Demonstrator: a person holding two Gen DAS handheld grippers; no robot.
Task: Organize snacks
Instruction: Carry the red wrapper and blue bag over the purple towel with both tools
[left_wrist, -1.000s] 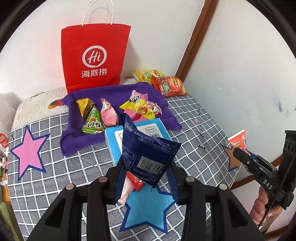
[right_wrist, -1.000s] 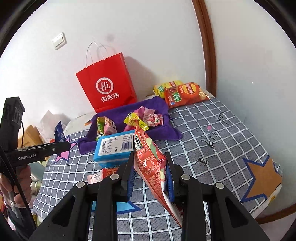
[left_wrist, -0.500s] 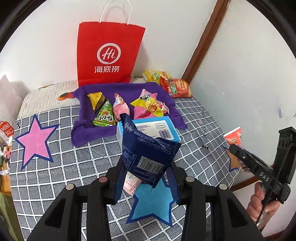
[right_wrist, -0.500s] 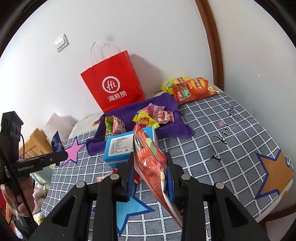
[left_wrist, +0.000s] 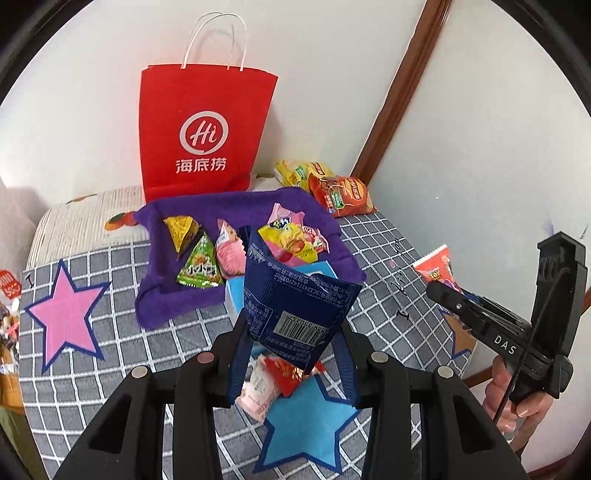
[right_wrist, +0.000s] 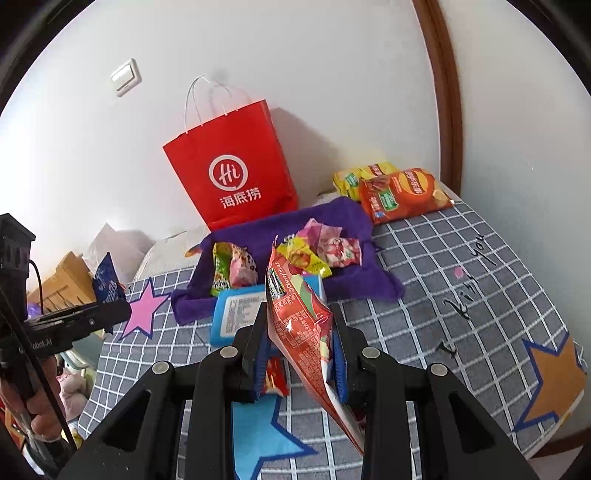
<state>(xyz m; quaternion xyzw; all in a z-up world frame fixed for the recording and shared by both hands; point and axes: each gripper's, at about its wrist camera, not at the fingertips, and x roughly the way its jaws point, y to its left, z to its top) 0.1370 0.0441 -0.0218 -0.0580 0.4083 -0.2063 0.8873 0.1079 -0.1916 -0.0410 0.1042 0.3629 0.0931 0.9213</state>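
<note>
My left gripper (left_wrist: 293, 343) is shut on a dark blue snack packet (left_wrist: 295, 306) and holds it upright above the checked tablecloth. My right gripper (right_wrist: 299, 332) is shut on a long red snack packet (right_wrist: 299, 321), which hangs down between its fingers. Each gripper also shows at the other view's edge: the right gripper (left_wrist: 454, 299) with the red packet (left_wrist: 437, 267), and the left gripper (right_wrist: 107, 314) with the blue packet (right_wrist: 107, 284). Behind both lies a purple cloth (left_wrist: 236, 206) with several small snack packets on it. A light blue box (right_wrist: 236, 310) lies at its front edge.
A red paper bag (left_wrist: 203, 133) stands against the wall behind the cloth. Beside it, in the corner, lie an orange chip bag (left_wrist: 340, 192) and a yellow one (left_wrist: 295, 171). A pink packet (left_wrist: 258, 387) and a red packet (left_wrist: 286, 373) lie on the blue star (left_wrist: 306, 421).
The right gripper has shifted sideways over the table with the red packet, so the scene slid right in its view. The left gripper drifted slightly. Both grips are unchanged.
</note>
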